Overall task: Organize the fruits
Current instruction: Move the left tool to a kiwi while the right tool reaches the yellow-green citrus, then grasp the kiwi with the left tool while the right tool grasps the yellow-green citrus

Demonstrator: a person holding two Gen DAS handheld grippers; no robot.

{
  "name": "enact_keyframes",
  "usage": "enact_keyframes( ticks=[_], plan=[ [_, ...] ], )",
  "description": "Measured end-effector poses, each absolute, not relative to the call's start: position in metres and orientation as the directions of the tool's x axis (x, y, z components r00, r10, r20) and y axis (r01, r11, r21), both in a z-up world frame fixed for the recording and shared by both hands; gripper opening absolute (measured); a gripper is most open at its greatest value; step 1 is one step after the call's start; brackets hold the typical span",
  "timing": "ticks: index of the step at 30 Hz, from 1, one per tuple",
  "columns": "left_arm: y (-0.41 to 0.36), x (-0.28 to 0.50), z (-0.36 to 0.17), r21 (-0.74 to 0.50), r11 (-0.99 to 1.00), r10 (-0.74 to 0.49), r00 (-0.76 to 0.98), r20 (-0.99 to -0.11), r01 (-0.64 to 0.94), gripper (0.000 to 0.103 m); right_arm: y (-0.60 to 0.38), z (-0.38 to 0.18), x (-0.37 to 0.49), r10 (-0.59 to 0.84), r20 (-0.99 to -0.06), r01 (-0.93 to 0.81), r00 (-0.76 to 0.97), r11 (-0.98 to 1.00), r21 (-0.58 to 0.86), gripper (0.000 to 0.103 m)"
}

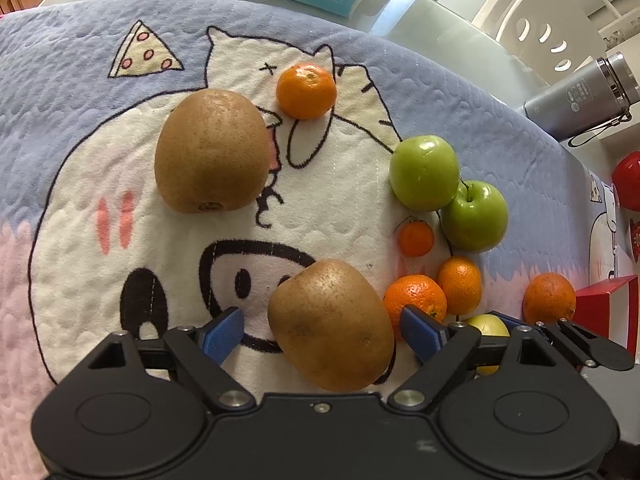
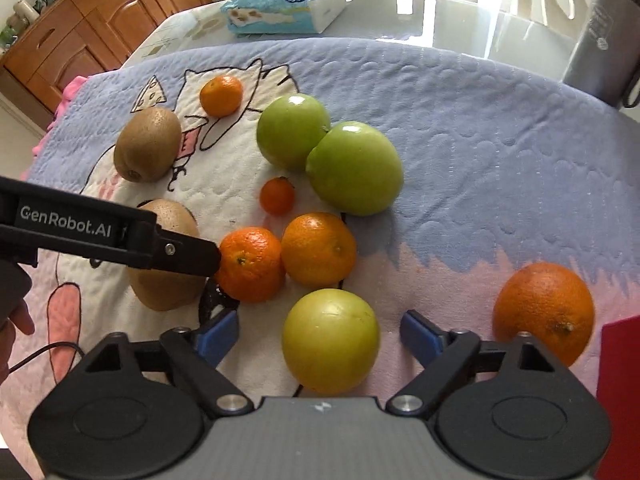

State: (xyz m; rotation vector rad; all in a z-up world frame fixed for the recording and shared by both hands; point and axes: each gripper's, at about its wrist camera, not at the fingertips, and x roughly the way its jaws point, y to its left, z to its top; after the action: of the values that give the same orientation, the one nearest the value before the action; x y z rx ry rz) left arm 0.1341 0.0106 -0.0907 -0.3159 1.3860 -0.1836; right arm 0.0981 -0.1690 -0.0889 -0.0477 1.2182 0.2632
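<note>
Domestic dining room. Evidence: wooden sideboard cabinets point(image 2: 80, 36) at upper left; white cut-out dining chair point(image 1: 536, 20) at upper right; glass-topped table point(image 2: 460, 16) bearing tissue pack point(image 2: 284, 4), steel flask point(image 1: 580, 96) and cartoon cat blanket point(image 2: 480, 140).

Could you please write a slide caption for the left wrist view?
Open left tongs straddle a kiwi on the cartoon blanket.
</note>
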Motion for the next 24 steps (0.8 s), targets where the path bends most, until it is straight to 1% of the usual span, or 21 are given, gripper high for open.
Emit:
enact_keyframes(
  ticks=[1,2,3,10,11,12,13,14,19,24],
  plan=[
    [0.011,0.134,-0.091,-0.326,0.943,-0.311,0.180,-0.933,-0.061,0.102,-0.170,-0.087,0.098,0.163,-0.931,-0.218,0.326,0.971,0.094,0.064],
    [0.011,0.134,-0.091,-0.325,0.943,-0.310,0.182,-0.933,-0.062,0.103,-0.173,-0.086,0.097,0.148,-0.932,-0.213,0.332,0.974,0.079,0.059],
    [0.011,0.134,-0.091,-0.323,0.944,-0.308,0.183,-0.934,-0.061,0.103,-0.175,-0.083,0.095,0.139,-0.931,-0.212,0.338,0.975,0.069,0.048],
    [0.010,0.128,-0.089,-0.318,0.946,-0.299,0.207,-0.932,-0.064,0.101,-0.187,-0.071,0.079,0.182,-0.916,-0.182,0.357,0.976,0.124,0.047],
    [0.010,0.127,-0.088,-0.314,0.947,-0.294,0.212,-0.932,-0.067,0.093,-0.187,-0.069,0.076,0.188,-0.914,-0.184,0.359,0.974,0.129,0.047],
    [0.010,0.125,-0.086,-0.301,0.952,-0.281,0.222,-0.934,-0.062,0.089,-0.186,-0.068,0.074,0.193,-0.913,-0.187,0.358,0.974,0.132,0.047],
    [0.010,0.123,-0.084,-0.313,0.948,-0.292,0.233,-0.927,-0.054,0.073,-0.185,-0.066,0.071,0.200,-0.912,-0.192,0.359,0.972,0.137,0.047],
    [0.011,0.121,-0.082,-0.333,0.942,-0.313,0.237,-0.920,-0.048,0.073,-0.184,-0.064,0.069,0.205,-0.910,-0.196,0.361,0.970,0.141,0.047],
    [0.006,0.115,-0.076,-0.286,0.957,-0.268,0.243,-0.932,-0.040,0.072,-0.186,-0.052,0.060,0.244,-0.890,-0.201,0.386,0.963,0.176,0.047],
    [0.007,0.108,-0.067,-0.255,0.966,-0.237,0.256,-0.937,-0.040,0.071,-0.193,-0.036,0.050,0.247,-0.866,-0.191,0.436,0.965,0.179,0.047]
  ],
)
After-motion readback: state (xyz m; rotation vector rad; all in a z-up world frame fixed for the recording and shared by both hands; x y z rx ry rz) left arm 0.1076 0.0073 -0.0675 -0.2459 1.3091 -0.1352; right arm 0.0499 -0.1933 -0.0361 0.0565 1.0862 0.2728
